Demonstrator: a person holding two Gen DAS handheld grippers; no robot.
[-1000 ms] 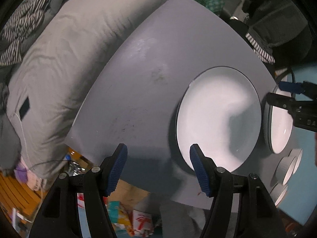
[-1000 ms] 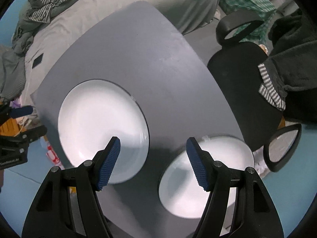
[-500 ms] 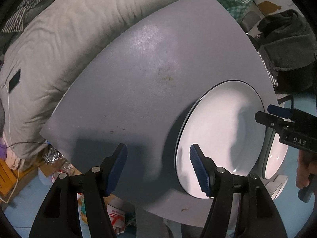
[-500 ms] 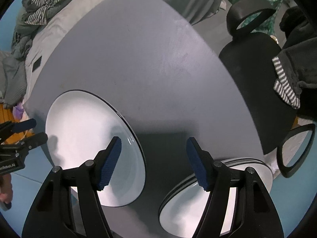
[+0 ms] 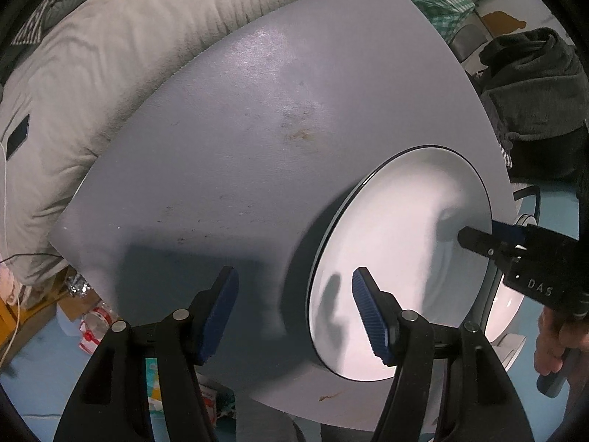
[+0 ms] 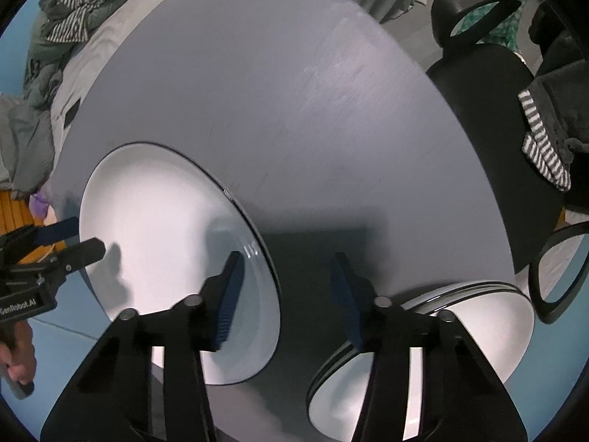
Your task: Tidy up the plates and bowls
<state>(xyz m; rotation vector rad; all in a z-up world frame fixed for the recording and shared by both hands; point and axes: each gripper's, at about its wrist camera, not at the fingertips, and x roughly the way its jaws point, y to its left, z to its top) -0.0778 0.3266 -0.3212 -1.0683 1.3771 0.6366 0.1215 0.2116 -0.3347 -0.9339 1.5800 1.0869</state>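
Both grippers now sit lower and closer over the grey table (image 5: 228, 154) than a second earlier. Left gripper (image 5: 294, 313), jaws apart, straddles the near-left rim of the large white plate (image 5: 397, 258). Right gripper (image 6: 285, 298), jaws apart, spans that plate's right rim (image 6: 268, 269); second plate stack (image 6: 478, 324) lies near right.

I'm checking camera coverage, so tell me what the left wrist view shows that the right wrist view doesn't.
Only the left wrist view shows the floor clutter under the table's corner and a brown stain on the tabletop. Only the right wrist view shows the black chair and the stacked plates at the table's edge. Both show the grey table, the big white plate, and both open grippers: left, right.
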